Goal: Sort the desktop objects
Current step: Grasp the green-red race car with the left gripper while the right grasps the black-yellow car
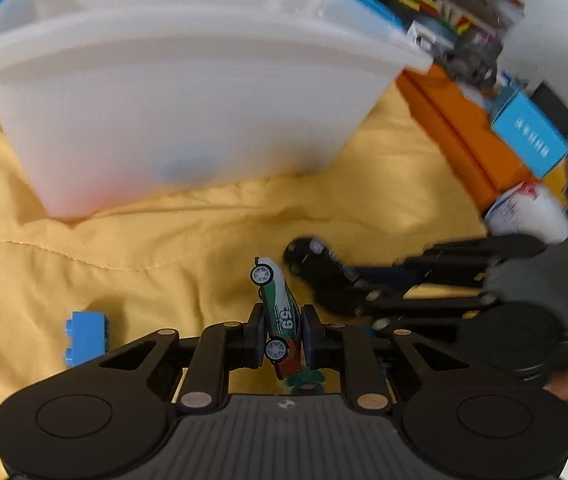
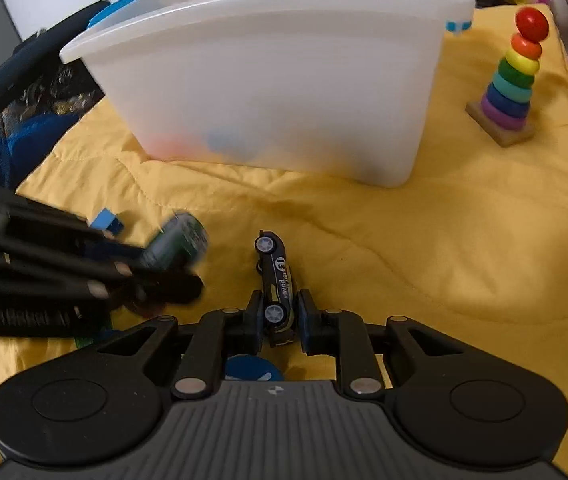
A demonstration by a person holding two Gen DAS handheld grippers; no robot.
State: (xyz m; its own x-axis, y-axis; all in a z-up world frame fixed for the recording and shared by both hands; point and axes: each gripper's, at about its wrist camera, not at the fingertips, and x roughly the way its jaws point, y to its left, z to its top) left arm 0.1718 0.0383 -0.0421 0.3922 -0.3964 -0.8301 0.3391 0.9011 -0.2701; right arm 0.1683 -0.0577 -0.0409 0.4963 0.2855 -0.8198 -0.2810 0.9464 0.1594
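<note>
Progress, my read: midway. Big translucent white plastic bin (image 2: 276,80) at 12 o'clock, blurred blue and red shapes inside; probably some toys already sorted.

In hand: my left gripper (image 1: 282,334) clenched on green-white toy race car numbered 59 (image 1: 278,312); my right gripper (image 2: 280,318) clenched on dark toy race car (image 2: 278,280). Both cars low over cloth, not yet binned.

Left: blue plastic building brick (image 1: 84,338) at 9 o'clock of left gripper.

Surface: wrinkled yellow quilted cloth (image 2: 443,240). Rainbow wooden ring stacker (image 2: 513,76) at 2 o'clock. Room: cluttered orange boxes (image 1: 455,128) at right edge.
</note>
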